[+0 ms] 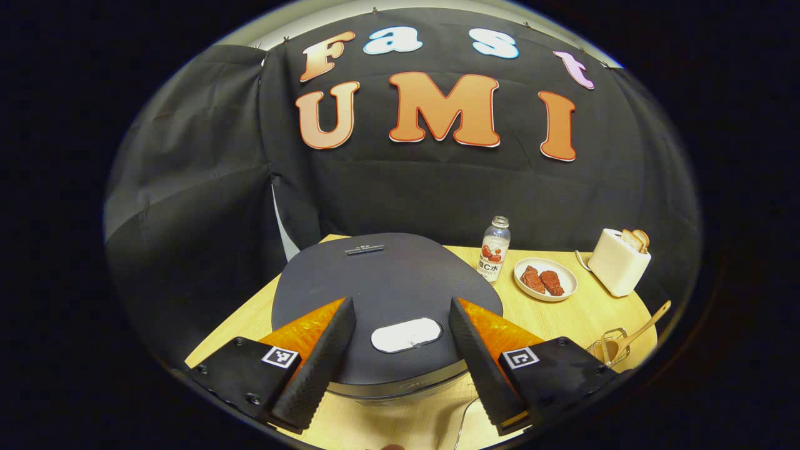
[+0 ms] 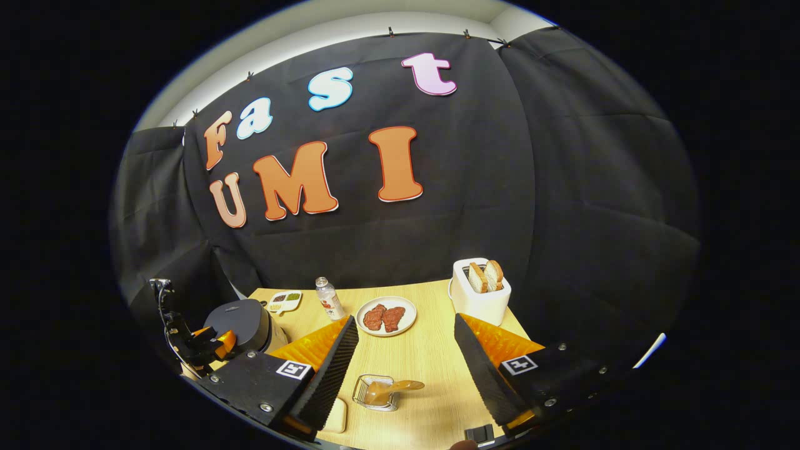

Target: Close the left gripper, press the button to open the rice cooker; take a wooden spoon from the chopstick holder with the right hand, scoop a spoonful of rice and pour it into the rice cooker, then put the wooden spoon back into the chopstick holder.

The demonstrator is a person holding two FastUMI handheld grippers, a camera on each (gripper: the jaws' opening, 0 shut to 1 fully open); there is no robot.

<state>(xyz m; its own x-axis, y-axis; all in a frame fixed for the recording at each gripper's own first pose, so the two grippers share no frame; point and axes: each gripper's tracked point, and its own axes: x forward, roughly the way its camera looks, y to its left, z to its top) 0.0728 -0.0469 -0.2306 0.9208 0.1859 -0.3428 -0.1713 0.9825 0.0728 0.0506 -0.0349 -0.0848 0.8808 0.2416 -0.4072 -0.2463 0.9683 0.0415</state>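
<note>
The left claw (image 1: 400,350) hangs spread wide over the closed rice cooker (image 1: 387,281), straddling its button (image 1: 406,334), ready to close and press; the right claw (image 2: 403,369), also spread, faces the wooden spoon (image 2: 390,390) in its holder (image 2: 374,392) on the worktop (image 2: 431,350)

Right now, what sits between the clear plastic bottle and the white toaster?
The white plate of red meat slices, seen in both gripper views between bottle and toaster.
</note>
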